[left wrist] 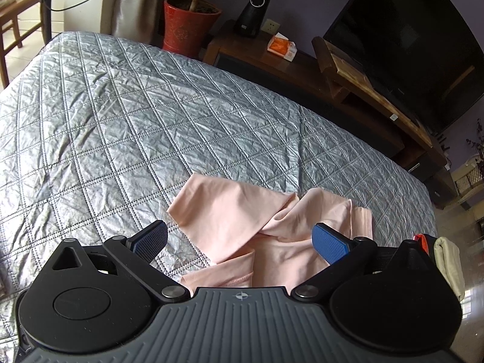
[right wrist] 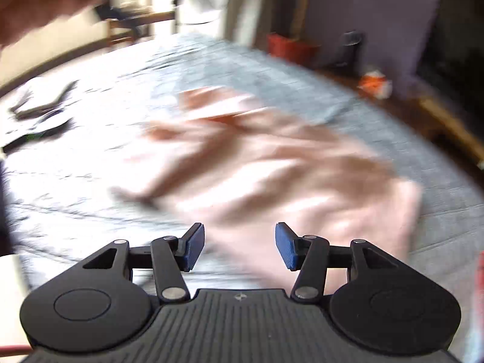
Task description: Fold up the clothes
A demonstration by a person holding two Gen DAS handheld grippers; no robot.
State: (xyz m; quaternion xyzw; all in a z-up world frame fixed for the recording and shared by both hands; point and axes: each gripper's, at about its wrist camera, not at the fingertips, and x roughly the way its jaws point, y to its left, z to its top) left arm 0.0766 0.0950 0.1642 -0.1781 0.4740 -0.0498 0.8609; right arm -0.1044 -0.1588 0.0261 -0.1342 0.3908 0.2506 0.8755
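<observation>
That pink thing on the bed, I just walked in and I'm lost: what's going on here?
A person is working on a pink garment with two handheld tongs. It lies crumpled and unfolded on the grey quilted bedspread. The left tongs hang open just above it, gripping nothing. The right tongs are open too, over the garment's near edge; that view is smeared by motion blur. No fold shows yet.

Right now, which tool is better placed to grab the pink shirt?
Probably left. The left tool is open right over the pink shirt, with cloth between its pads. The right tool is open too, but its view is motion-blurred.
</observation>
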